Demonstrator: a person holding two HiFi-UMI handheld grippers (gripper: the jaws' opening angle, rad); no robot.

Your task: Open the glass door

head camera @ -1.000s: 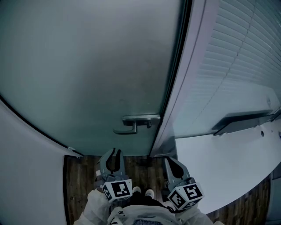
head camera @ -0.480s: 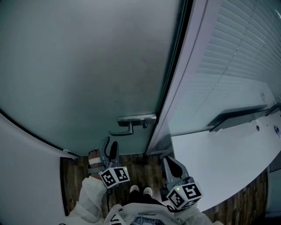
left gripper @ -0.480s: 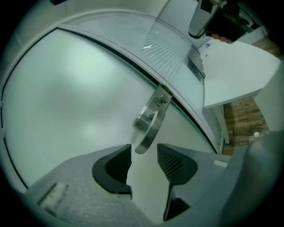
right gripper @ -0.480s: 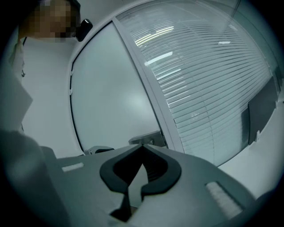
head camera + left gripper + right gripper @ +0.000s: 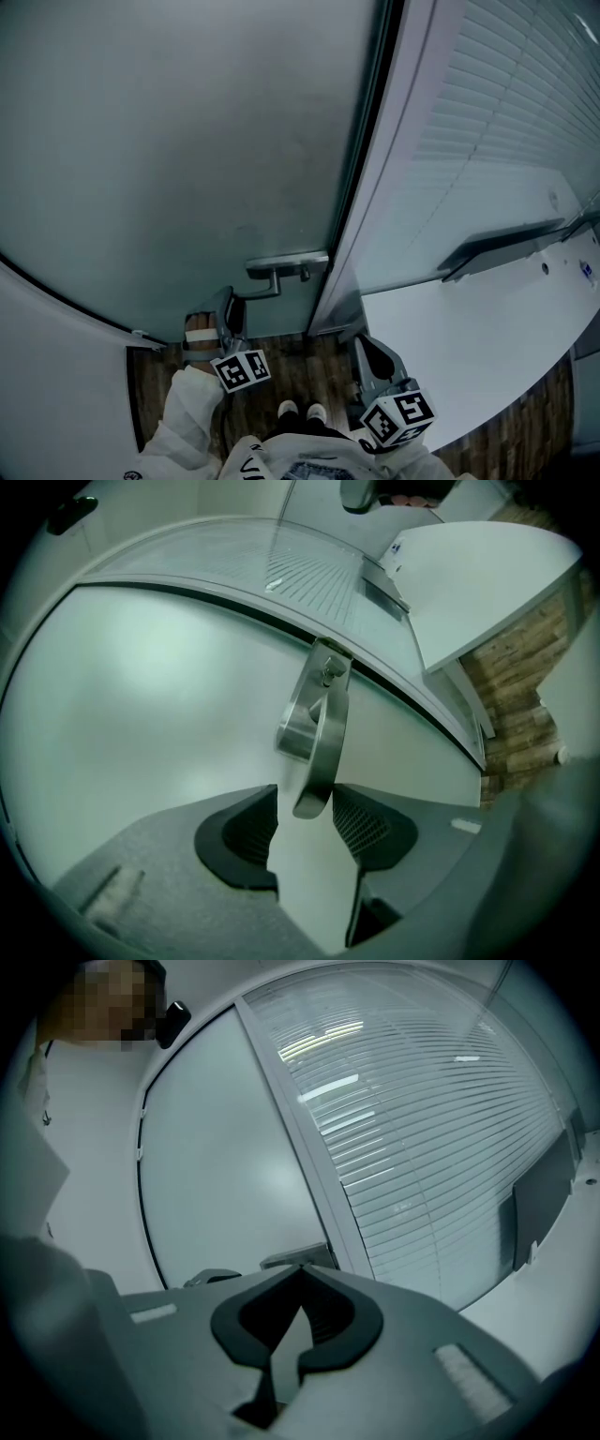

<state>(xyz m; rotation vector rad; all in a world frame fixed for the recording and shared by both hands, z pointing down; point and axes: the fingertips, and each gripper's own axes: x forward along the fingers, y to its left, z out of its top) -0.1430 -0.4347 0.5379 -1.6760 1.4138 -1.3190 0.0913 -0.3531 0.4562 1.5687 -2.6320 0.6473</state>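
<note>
The frosted glass door (image 5: 187,141) stands shut against its grey frame (image 5: 375,187). Its metal lever handle (image 5: 272,277) sticks out leftward from a lock plate at the door's edge. My left gripper (image 5: 230,314) is rolled on its side just below the lever, with its jaws wide open. In the left gripper view the free end of the handle (image 5: 319,733) lies between the open tips of the left gripper (image 5: 307,799), and the pads do not press on it. My right gripper (image 5: 367,352) hangs lower by the frame, its tips touching, with nothing in it.
A glass panel with slatted blinds (image 5: 497,112) runs right of the frame. Below it a white ledge (image 5: 469,347) juts out near the right gripper. A white wall (image 5: 56,375) curves in at the left. The person's shoes (image 5: 302,411) stand on a wooden floor (image 5: 300,361).
My left gripper has rolled onto its side, opened its jaws and moved up to the lever's free end. The right gripper has stayed put.
</note>
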